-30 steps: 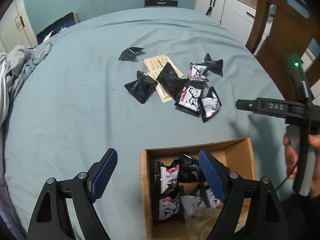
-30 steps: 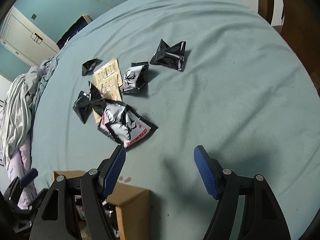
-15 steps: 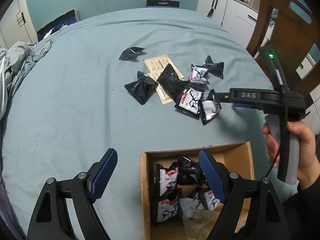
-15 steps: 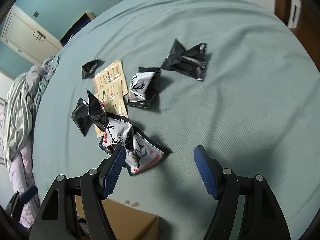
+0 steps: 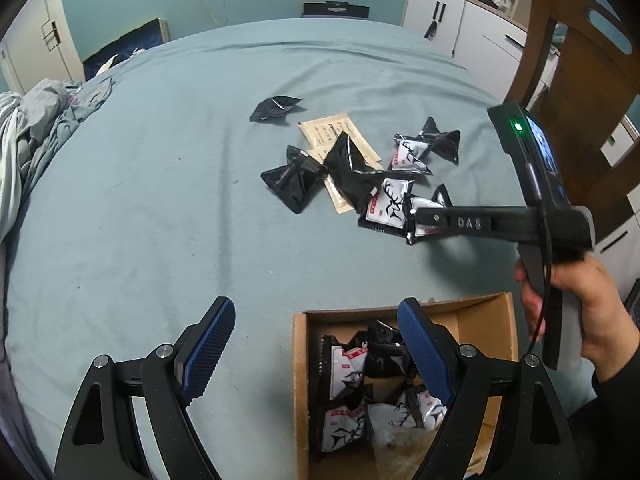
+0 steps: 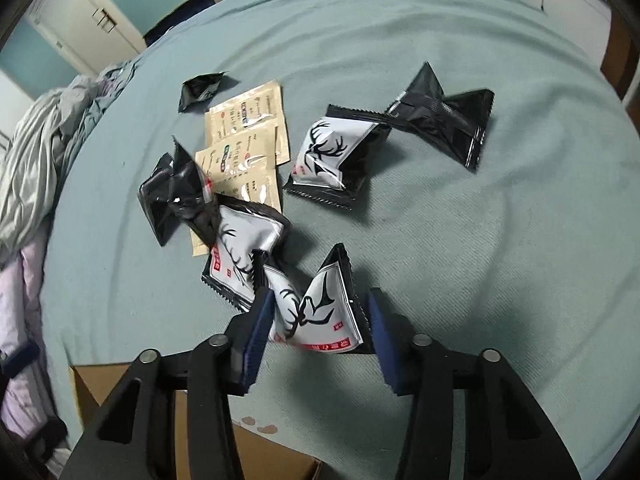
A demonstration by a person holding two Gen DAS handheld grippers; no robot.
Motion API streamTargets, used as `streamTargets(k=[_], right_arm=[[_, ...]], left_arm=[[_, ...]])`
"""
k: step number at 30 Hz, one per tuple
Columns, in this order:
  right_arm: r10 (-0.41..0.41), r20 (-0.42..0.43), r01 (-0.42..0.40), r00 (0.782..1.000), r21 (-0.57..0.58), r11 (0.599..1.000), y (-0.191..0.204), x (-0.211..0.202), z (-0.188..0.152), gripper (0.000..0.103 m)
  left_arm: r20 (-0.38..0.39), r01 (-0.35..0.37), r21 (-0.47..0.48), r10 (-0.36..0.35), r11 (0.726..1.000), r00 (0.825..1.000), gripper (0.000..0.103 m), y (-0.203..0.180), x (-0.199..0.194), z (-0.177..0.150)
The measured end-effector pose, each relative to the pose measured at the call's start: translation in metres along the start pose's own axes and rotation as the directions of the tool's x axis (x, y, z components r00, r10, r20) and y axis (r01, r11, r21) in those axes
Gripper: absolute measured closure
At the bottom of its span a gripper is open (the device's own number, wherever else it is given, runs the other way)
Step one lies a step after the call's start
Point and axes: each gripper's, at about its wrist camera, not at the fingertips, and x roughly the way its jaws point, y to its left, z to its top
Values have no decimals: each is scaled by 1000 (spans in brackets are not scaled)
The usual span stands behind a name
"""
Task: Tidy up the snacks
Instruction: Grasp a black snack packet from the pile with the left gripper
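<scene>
My right gripper (image 6: 320,300) is down on the blue-grey tablecloth. Its jaws are closing on a white deer-print snack packet (image 6: 316,308), which buckles upward between the blue pads. The left wrist view shows the same gripper (image 5: 416,216) at that packet (image 5: 426,204), on the near right of the pile. More deer-print packets (image 6: 336,156), black packets (image 6: 444,120) and tan sachets (image 6: 244,136) lie scattered beyond. My left gripper (image 5: 316,312) hangs open and empty over the left end of a cardboard box (image 5: 480,320), which holds several packets.
A person's hand (image 5: 592,320) grips the right tool's handle beside the box. A wooden chair (image 5: 580,80) stands at the table's right, with white cabinets (image 5: 460,20) behind it. Crumpled grey cloth (image 5: 32,128) lies at the left edge.
My right gripper moved in over the nearest deer-print packet and its jaws narrowed around it, so the packet now buckles. The left gripper stayed put and open.
</scene>
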Motion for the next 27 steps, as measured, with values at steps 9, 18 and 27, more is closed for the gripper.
streamTargets(k=[9,18,27], right_arm=[[2,98,-10,995,75,997,-7,-45,-17,74],[87,260,-137,962,182,974,-25,-144,-65,74],[121,339,-220,933,272,937,-57,-194,-129,74]], left_arm=[[56,-52,-11,53,999,997,19,10,-7,-2],[143,-91,4,90,996,986,19,12,-18,6],[120,-119,69,110,991,987,18,7,7,26]])
